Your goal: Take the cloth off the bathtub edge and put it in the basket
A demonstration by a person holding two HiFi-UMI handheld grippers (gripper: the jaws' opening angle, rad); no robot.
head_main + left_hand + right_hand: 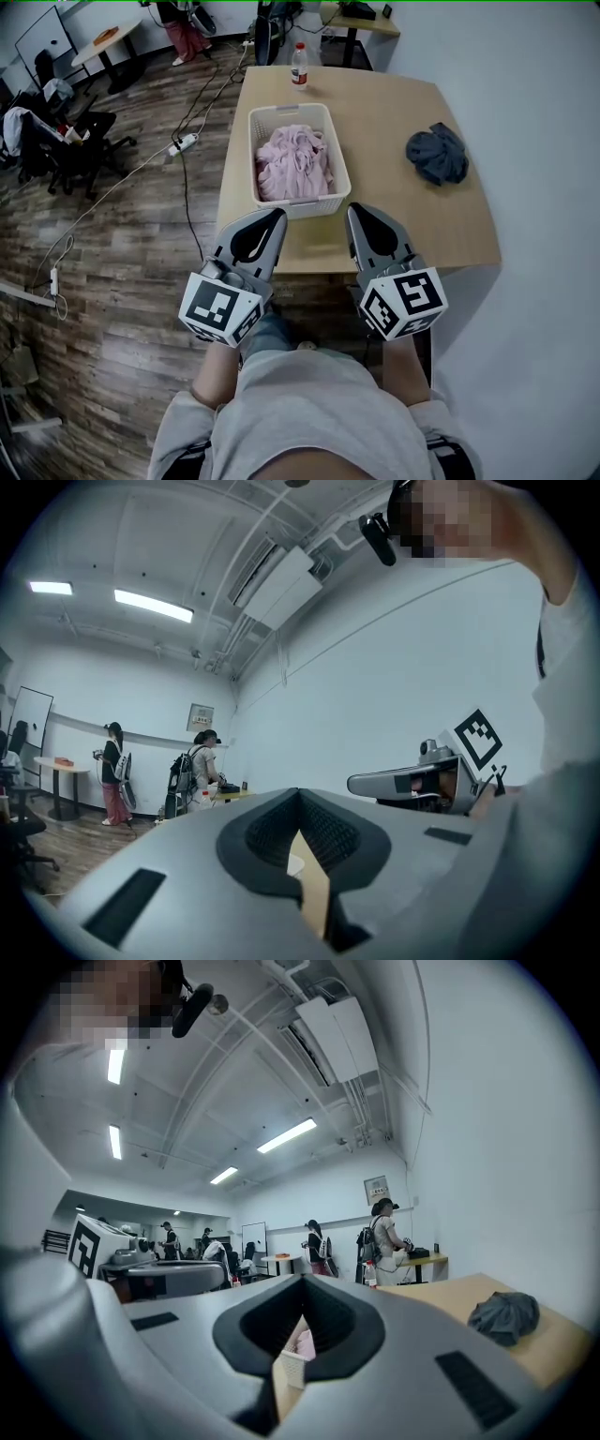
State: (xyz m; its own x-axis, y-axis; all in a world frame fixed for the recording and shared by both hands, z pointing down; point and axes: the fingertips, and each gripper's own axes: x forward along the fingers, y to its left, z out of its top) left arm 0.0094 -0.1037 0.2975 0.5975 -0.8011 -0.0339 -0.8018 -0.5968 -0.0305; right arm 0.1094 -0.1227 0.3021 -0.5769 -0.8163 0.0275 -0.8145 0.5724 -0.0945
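Observation:
A white basket point(253, 150) stands on the wooden table point(384, 103) with a pink cloth point(293, 161) heaped in it. A dark grey-blue cloth point(437, 153) lies crumpled on the table to the right, also seen in the right gripper view point(503, 1316). My left gripper point(275, 218) and right gripper point(356, 212) hover side by side at the table's near edge, just short of the basket. Both are shut and hold nothing. Through the right gripper's point(302, 1282) jaw window I see the basket point(292, 1365). The left gripper point(298, 794) shows its tips meeting. No bathtub is in view.
A water bottle point(299, 66) stands at the table's far end. A white wall point(534, 141) runs along the right. On the wood floor to the left lie cables and a power strip point(183, 143), with office chairs point(66, 141) beyond. People stand at the far end of the room.

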